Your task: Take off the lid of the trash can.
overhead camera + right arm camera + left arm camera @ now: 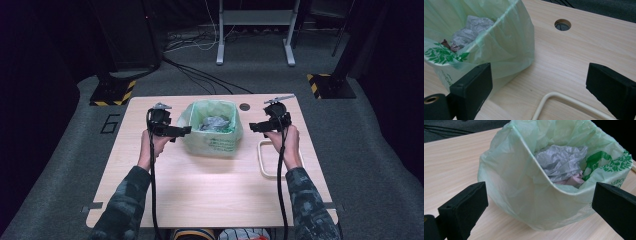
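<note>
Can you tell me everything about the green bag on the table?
The bag is thin, pale green, see-through plastic with darker green print on one side. It stands open-mouthed on the wooden table, holding crumpled grey paper. It sits between the left gripper and right gripper, both open.

Overhead view; gripper views near bag point(529, 195)

The green bag point(212, 127) stands between your grippers and blocks the straight path from one to the other. Your left gripper point(181, 131) sits just beside its wall with bare table point(200, 185) behind it. Your right gripper point(256, 127) has a gap to the bag; the cream frame point(264, 160) lies beneath your right hand point(285, 142).
</note>
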`<state>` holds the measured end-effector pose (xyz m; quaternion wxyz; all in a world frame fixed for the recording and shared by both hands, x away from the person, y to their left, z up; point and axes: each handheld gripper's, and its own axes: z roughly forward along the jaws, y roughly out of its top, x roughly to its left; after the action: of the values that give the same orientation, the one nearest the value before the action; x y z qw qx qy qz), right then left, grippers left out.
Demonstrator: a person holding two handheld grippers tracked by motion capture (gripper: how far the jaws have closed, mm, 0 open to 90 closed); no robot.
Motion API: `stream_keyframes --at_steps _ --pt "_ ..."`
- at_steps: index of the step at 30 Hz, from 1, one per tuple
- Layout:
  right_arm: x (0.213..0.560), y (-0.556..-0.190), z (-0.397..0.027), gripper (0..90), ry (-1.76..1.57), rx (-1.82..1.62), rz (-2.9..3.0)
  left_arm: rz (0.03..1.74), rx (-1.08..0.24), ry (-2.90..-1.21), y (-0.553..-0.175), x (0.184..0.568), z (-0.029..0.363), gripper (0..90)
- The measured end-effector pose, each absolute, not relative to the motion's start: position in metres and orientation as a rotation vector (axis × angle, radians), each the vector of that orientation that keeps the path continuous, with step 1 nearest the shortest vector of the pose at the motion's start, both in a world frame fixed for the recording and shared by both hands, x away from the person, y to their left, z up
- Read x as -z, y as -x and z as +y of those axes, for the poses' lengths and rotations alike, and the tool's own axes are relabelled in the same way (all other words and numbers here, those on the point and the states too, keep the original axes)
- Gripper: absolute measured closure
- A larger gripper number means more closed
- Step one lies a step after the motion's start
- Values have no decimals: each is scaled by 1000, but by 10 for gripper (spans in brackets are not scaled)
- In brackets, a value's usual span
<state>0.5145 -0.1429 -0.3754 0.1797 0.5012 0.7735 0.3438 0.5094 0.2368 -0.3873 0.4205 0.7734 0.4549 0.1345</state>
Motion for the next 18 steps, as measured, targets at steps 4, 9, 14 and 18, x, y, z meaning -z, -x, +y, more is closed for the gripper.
stream_keyframes --at_steps 4,9,14,18 --pt "371 -517 -135 66 -1393 -981 2197 1133 -337 -1946 -513 384 233 3" --pt "369 -521 -125 70 -1379 -984 2210 1134 -326 -1944 -519 383 231 5" --pt "364 -525 -116 78 -1361 -986 2218 1135 -318 -1939 -523 381 230 5" --pt "361 -529 -111 82 -1363 -988 2227 1131 -335 -1942 -526 377 227 9"
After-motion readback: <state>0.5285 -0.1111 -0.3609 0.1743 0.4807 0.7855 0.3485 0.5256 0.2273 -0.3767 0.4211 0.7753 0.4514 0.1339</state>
